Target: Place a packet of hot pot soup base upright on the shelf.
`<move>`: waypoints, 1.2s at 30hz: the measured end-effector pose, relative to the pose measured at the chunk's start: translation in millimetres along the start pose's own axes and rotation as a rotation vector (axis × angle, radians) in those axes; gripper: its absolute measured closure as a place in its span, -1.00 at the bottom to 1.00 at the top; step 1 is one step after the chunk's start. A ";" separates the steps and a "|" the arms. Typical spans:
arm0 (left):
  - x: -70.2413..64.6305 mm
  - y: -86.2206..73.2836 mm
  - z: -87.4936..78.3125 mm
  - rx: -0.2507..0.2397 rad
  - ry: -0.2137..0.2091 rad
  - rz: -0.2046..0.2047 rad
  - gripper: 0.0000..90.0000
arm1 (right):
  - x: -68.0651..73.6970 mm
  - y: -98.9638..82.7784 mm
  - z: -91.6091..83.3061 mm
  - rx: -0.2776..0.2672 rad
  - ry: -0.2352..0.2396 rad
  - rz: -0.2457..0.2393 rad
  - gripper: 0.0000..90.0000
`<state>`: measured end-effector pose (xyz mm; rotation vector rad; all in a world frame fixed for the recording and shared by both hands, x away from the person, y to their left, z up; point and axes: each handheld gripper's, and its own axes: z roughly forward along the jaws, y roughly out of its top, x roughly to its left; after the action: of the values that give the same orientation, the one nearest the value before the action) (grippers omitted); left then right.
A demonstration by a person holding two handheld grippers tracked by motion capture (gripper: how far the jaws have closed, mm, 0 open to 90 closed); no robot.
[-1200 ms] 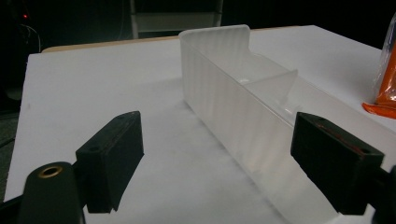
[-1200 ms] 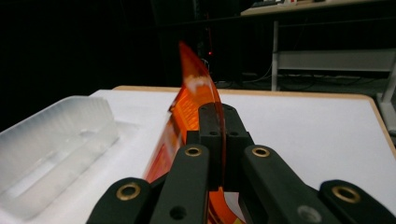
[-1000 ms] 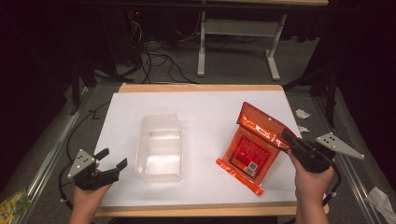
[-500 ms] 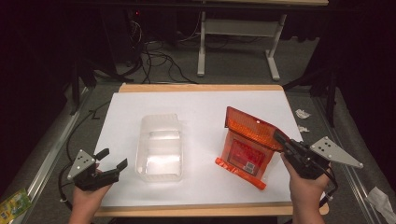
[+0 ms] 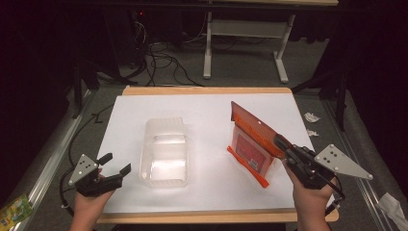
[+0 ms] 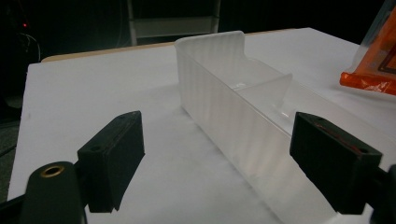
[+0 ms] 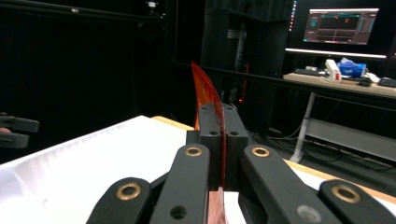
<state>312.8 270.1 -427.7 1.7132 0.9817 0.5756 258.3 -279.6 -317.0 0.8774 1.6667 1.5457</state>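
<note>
Gripping the top edge of an orange packet (image 5: 252, 144), the right tongs (image 5: 281, 142) are closed tight on it, with the thin orange sheet pinched between the two black jaws in the right gripper view (image 7: 205, 93). The packet stands tilted on the right half of the white worktop (image 5: 207, 106), its lower edge resting on the surface and its upper edge raised toward the person's right hand (image 5: 310, 197).

At the near left corner of the worktop, the left tongs (image 5: 115, 164) hang wide apart with nothing between them, held in the left hand (image 5: 89, 204). In the left gripper view the tongs (image 6: 219, 154) frame the near side of a clear plastic tub (image 6: 243, 107), which has a divider across its middle; one jaw sits in front of the tub's near end, though contact cannot be judged.

From the high view, the tub (image 5: 163, 151) lies left of centre, well apart from the packet and near the left tongs.

A monitor (image 7: 341, 25) glows on a desk (image 7: 345, 86) behind the worktop.
</note>
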 end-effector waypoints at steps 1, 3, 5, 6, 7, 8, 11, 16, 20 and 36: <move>-0.3 0.2 0.1 0.002 -0.002 0.001 -0.59 | 1.8 0.6 -0.1 0.003 0.002 0.007 1.00; -0.8 0.4 0.2 0.001 -0.004 0.000 -0.59 | 4.0 1.7 0.4 -0.001 0.019 0.008 1.00; -1.0 0.6 0.1 0.000 -0.005 0.002 -0.59 | 6.5 2.7 1.4 -0.011 0.043 0.017 1.00; -1.0 0.6 0.0 0.000 -0.007 0.001 -0.59 | 8.3 3.0 1.6 -0.016 0.057 0.026 1.00; -1.1 0.6 0.0 0.001 -0.007 0.001 -0.59 | 10.0 3.6 2.0 -0.018 0.069 0.028 1.00; -1.3 0.7 -0.1 0.000 -0.007 0.001 -0.59 | 12.3 4.3 2.7 -0.022 0.080 0.025 1.00; -1.7 0.9 -0.1 -0.002 -0.009 0.003 -0.59 | 19.9 6.3 4.6 -0.022 0.109 0.005 1.00; -2.5 1.6 0.5 0.000 -0.014 0.010 -0.59 | 25.3 -0.7 13.4 0.021 0.114 -0.002 1.00; -3.0 2.1 0.7 0.000 -0.020 0.008 -0.59 | 23.8 -10.2 20.6 0.056 0.093 -0.014 1.00; -49.7 48.0 13.4 0.010 -0.138 0.036 -0.58 | 17.2 -14.5 20.4 0.050 0.084 0.014 1.00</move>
<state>311.7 215.2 -383.6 1.7585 0.8586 0.4690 266.0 -255.2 -333.2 0.8617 1.7694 1.5756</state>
